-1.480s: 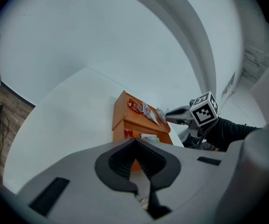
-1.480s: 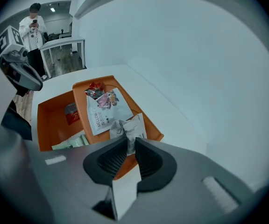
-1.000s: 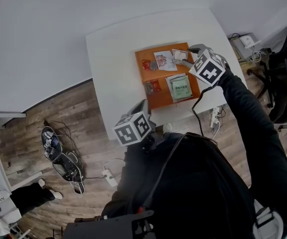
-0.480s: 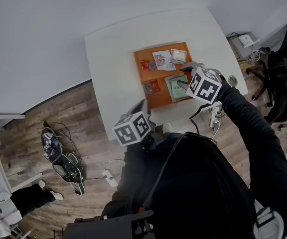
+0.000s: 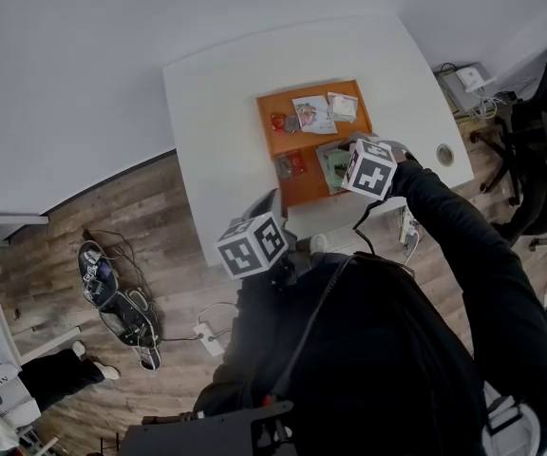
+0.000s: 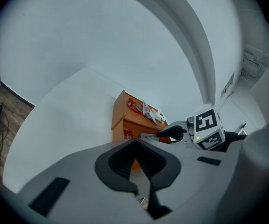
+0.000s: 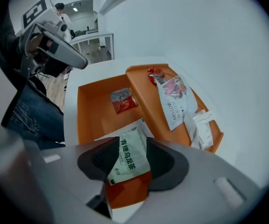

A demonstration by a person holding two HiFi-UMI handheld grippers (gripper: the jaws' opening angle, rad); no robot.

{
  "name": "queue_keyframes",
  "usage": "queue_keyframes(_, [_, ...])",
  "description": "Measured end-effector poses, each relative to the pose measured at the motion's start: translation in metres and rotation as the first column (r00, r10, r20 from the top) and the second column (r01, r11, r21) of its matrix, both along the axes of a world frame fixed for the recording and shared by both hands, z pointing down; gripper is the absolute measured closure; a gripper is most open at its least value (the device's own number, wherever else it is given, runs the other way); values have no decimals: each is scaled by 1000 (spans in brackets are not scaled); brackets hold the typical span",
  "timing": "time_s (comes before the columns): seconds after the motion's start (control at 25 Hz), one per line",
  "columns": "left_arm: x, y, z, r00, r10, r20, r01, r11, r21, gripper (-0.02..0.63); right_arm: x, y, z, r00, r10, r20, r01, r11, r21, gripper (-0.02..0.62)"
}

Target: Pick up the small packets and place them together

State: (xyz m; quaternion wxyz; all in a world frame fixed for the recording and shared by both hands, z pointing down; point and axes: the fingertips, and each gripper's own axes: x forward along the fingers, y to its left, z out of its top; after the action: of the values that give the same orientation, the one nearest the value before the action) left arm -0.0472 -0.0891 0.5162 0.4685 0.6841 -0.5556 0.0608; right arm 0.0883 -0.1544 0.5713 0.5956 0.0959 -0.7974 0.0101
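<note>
**A:** Looking at the right gripper [image 7: 129,149], we had it at the top right of the orange tray [image 5: 272,139] a second ago. Now it's down at the lower right, jaws pinched across the green packet [image 7: 130,164].

**B:** Yep, so we've got our first packet in hand, and we'd guess it goes up by the pink-and-white packet [image 5: 313,114]. The red packet [image 5: 290,164] sits just left of it. Our left gripper [image 6: 137,164] hangs at lower centre, jaws together, empty.
</note>
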Motion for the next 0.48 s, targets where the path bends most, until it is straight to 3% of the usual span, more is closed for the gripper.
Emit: queue_keyframes(0.48, [-4, 1, 2, 1000, -12, -5, 12, 1000, -2, 607, 2, 2, 27, 986, -86, -140, 89, 996, 13, 439])
